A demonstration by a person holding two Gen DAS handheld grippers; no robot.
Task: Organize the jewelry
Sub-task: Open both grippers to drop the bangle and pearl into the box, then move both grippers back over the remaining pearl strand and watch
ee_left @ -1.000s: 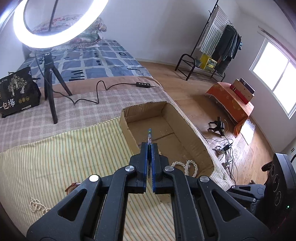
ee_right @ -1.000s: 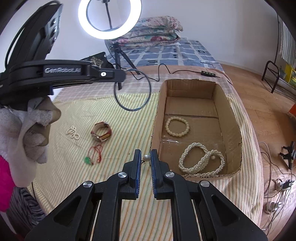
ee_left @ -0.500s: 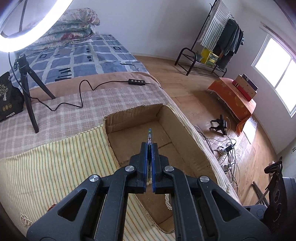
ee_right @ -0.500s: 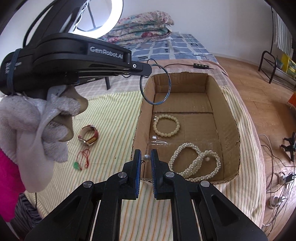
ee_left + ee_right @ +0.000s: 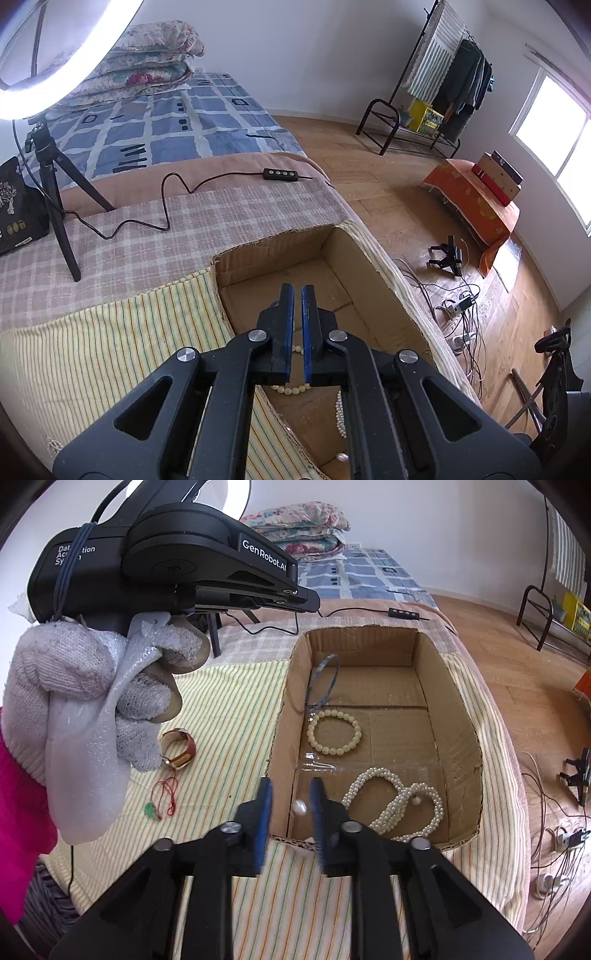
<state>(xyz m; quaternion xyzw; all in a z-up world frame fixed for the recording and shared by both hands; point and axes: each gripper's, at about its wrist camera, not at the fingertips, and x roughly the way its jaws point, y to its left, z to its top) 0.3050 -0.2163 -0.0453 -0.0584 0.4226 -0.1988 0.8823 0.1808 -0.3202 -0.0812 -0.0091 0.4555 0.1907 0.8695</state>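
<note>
My left gripper hangs over the cardboard box, jaws nearly together with only a narrow slit and nothing in it. In the right wrist view a gloved hand holds it above the box's far left corner. Below it a thin blue bangle shows blurred against the box's left wall. My right gripper is opening over the near left corner. A single white pearl sits loose between its pads, which do not press on it. A cream bead bracelet and a pearl necklace lie on the box floor.
On the striped cloth left of the box lie a gold and red watch and a red cord with a green pendant. A ring light tripod and its cable remote stand behind. The bed edge drops to the floor on the right.
The left gripper came over the box and the blue bangle left its jaws, now down inside the box. The right jaws spread apart and freed the pearl.
</note>
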